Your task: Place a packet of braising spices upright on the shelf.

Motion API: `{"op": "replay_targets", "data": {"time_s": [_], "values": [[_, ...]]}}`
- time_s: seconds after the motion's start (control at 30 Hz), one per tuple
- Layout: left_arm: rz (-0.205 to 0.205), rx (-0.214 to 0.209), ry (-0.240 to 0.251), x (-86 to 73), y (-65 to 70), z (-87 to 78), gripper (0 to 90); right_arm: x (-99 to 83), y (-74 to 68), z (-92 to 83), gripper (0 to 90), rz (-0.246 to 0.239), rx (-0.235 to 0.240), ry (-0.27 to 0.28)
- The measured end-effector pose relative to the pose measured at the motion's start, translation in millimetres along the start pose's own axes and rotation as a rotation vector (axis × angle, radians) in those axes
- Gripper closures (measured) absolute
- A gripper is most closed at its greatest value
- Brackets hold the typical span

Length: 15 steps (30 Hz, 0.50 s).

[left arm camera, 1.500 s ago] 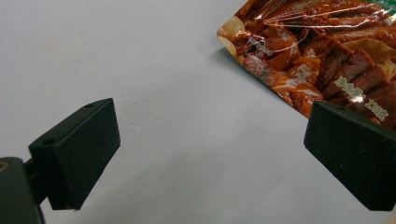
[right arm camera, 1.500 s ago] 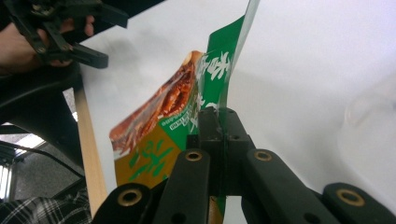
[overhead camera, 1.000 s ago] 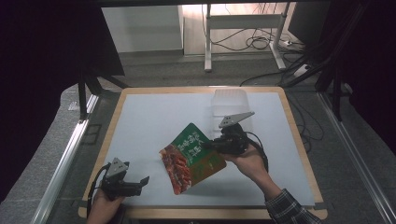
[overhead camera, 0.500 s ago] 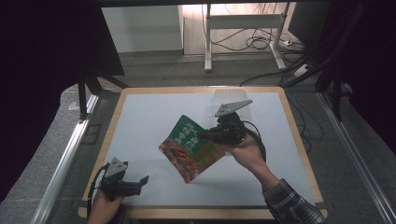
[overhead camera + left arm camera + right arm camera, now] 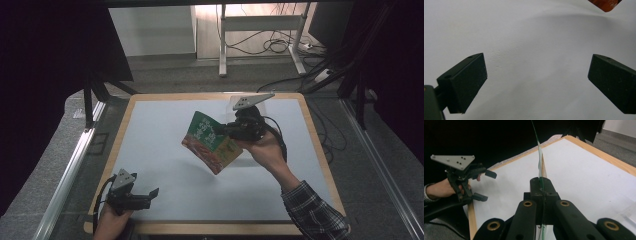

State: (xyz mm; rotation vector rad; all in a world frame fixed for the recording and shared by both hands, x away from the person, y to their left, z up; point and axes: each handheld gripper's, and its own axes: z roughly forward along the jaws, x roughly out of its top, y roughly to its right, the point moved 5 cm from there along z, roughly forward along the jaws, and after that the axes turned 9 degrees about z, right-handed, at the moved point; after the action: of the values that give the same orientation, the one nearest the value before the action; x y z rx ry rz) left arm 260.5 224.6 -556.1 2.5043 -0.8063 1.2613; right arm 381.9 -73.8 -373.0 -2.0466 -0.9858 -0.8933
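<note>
Snack pouch, green above and red-orange below, hangs in the air over the middle of the white table mat, tilted with its lower corner toward the near side. Looks light and thin: seen edge-on in the right gripper view as little more than a line, so a flexible foil or plastic film, likely slippery and prone to fold or crinkle. Probably holds loose contents that shift and sag to the low end. Best taken at a flat sealed edge, as now, where the film is doubled and stiffest; squeezing the belly risks crushing what is inside.

Right gripper clamps the pouch's right edge, jaws pressed together on the film with the sheet running straight up between them. Left gripper rests low at the near left corner of the mat, well apart from the pouch, jaws spread wide over bare white surface and holding nothing; a red corner of the pouch peeks in at the top of the left gripper view.

Against the frame a second ago: pouch carried farther from the person and slightly right, lifted higher off the mat and turned more upright. Left gripper unchanged in place and opening.
</note>
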Motion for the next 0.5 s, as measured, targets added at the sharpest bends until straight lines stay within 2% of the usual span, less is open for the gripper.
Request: {"op": "replay_targets", "data": {"time_s": [0.23,0.5], "values": [[-0.007,0.001,0.002,-0.1,-0.8,-0.4,2.2,11.2,2.4,-1.9,89.5,0.012,0.009,0.015],[-0.014,-0.004,0.002,-0.2,-1.6,-0.1,2.2,38.2,5.1,-4.4,89.5,0.004,-0.005,0.019]]}}
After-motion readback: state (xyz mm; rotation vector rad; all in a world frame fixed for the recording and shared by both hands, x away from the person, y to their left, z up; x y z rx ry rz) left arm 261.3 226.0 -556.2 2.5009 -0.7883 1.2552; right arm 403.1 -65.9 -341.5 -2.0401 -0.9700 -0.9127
